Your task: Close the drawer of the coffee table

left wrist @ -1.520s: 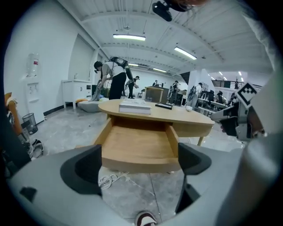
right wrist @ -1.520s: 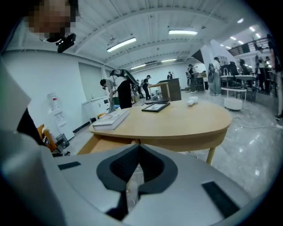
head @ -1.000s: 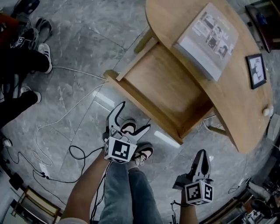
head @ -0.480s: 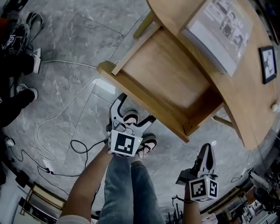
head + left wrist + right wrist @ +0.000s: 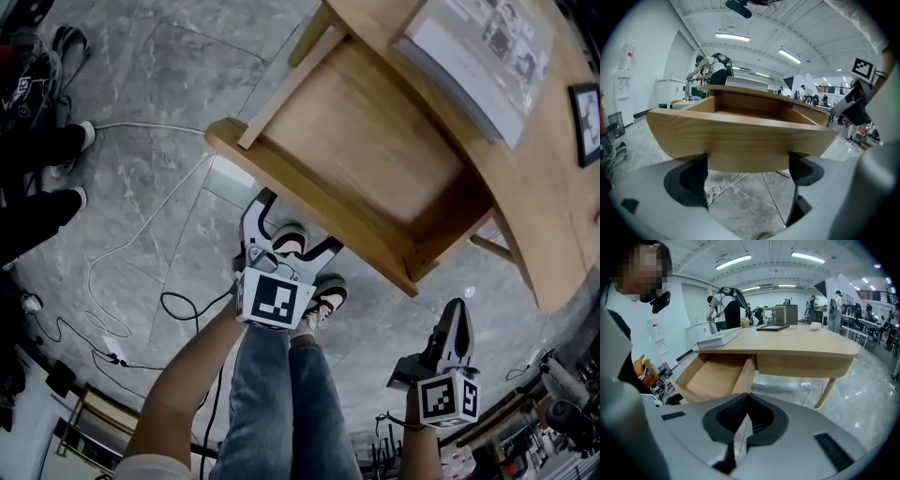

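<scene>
A grey marble floor [image 5: 159,122] lies under the wooden counter [image 5: 530,211], which carries a flat book [image 5: 478,56]. The counter's drawer [image 5: 366,141] stands pulled far out (its curved front panel faces the person). The left tongs [image 5: 298,225], jaws wide apart and gripping nothing, sit just before that panel; whether they touch it cannot be told. The right tongs [image 5: 458,314], jaws pressed together, hang well apart from the drawer, lower right.
</scene>
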